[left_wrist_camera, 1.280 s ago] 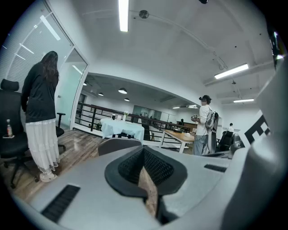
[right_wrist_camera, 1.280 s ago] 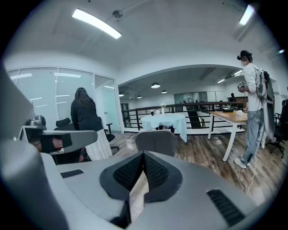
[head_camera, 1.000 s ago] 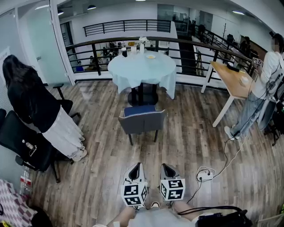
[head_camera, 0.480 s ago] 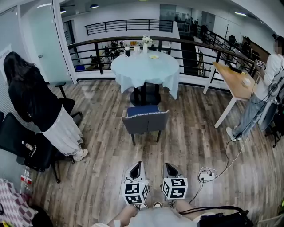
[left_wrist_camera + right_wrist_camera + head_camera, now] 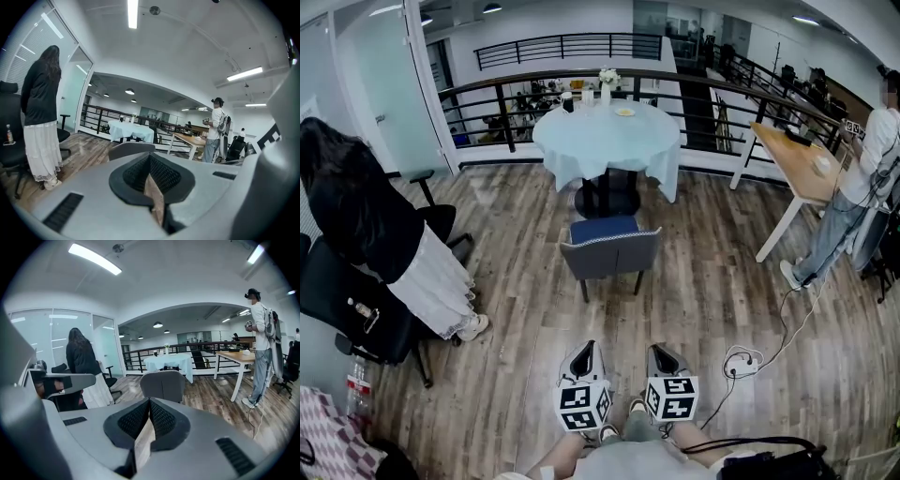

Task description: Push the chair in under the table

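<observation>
A grey chair [image 5: 609, 251] with a blue seat stands on the wood floor, its back toward me, pulled out from a round table [image 5: 607, 131] under a pale cloth. The table carries a vase and a few small items. My left gripper [image 5: 588, 347] and right gripper [image 5: 658, 350] are side by side low in the head view, both shut and empty, well short of the chair back. In the left gripper view the chair [image 5: 132, 149] and table [image 5: 131, 130] lie beyond the shut left gripper [image 5: 150, 159]. Ahead of the shut right gripper [image 5: 150, 401] stands the chair [image 5: 163, 384].
A person [image 5: 375, 225] in a black top and white skirt stands at left beside a black office chair [image 5: 356, 309]. At right are a wooden desk [image 5: 802, 164] and another person [image 5: 862, 169]. A power strip with cable [image 5: 741, 366] lies on the floor. A black railing [image 5: 487, 94] runs behind the table.
Both grippers and the head view have moved a little forward toward the chair. The jaws stay shut. The chair has not moved.
</observation>
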Available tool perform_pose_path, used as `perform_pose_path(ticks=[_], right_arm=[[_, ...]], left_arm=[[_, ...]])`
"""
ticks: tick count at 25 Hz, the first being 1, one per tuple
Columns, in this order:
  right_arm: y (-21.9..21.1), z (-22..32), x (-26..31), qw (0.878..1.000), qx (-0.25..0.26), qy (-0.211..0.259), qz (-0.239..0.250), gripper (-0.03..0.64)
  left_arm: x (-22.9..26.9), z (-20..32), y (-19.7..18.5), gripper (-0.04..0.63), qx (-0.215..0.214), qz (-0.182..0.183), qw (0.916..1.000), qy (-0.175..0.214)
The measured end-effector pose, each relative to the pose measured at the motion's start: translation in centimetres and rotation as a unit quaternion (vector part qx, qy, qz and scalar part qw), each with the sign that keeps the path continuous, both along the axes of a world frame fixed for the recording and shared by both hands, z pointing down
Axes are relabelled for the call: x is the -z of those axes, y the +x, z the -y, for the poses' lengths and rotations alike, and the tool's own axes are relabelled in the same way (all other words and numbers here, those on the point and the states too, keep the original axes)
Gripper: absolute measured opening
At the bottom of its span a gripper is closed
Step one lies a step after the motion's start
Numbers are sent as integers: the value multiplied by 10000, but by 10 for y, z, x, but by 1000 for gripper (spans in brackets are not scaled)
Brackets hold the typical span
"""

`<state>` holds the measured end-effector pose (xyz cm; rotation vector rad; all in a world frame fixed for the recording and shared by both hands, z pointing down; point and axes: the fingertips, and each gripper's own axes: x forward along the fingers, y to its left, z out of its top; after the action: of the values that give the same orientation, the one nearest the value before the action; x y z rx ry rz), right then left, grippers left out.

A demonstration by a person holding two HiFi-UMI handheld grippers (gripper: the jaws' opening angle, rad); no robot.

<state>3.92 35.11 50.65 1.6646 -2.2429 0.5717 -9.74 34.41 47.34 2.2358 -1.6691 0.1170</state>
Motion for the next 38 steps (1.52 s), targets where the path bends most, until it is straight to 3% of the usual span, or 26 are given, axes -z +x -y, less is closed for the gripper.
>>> perform_pose_path(ticks=[7,19,38], right_arm=[[8,27,-8,10000,-46,-4,-51,17],[23,120,0,9999,107,74,73,17],[63,233,-8,9988,460,-23,161,17]], left_arm=[[-7,26,2,2,14,31,10000,-11],[-6,113,22,2,110,190,9998,-32],[-15,215,53,2,532,180,9982,-188]])
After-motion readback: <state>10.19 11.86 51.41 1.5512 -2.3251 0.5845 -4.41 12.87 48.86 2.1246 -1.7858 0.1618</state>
